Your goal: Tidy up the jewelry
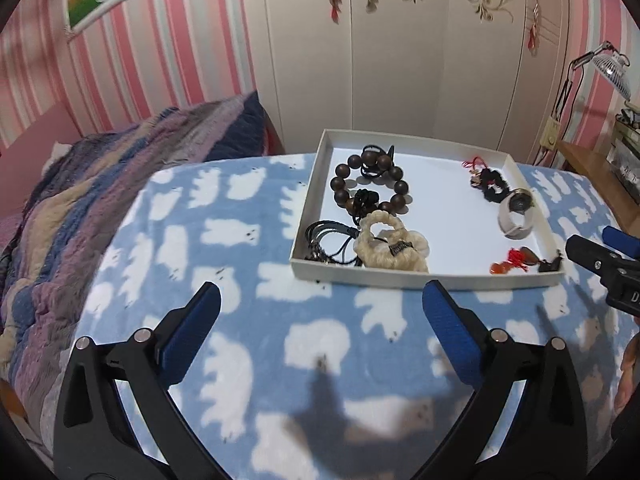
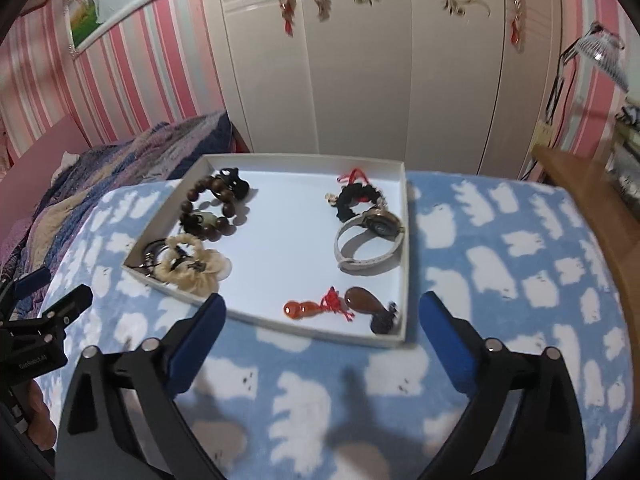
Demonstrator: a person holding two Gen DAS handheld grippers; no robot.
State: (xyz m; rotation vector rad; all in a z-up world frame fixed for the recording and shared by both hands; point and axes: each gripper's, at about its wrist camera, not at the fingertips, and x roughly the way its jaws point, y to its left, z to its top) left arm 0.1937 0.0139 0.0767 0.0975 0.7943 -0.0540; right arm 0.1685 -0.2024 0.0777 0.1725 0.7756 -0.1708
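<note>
Left wrist view: the left gripper (image 1: 322,304) has its jaws released, holding nothing; the white tray (image 1: 308,216) of jewelry lies just beyond them.

Right wrist view: the right gripper (image 2: 320,314) is likewise released, the tray's (image 2: 400,338) near edge between its 2 jaws, untouched.

The left claw (image 1: 322,304) gapes empty above the blue bear-print blanket (image 1: 248,280); beyond lies a white tray (image 1: 308,216) holding a wooden bead bracelet (image 1: 370,182), cream scrunchie (image 1: 390,248) and watch (image 1: 516,216).

Pink striped walls (image 1: 132,64), a cream wardrobe (image 1: 400,60), a wooden desk (image 2: 580,184) at right
</note>
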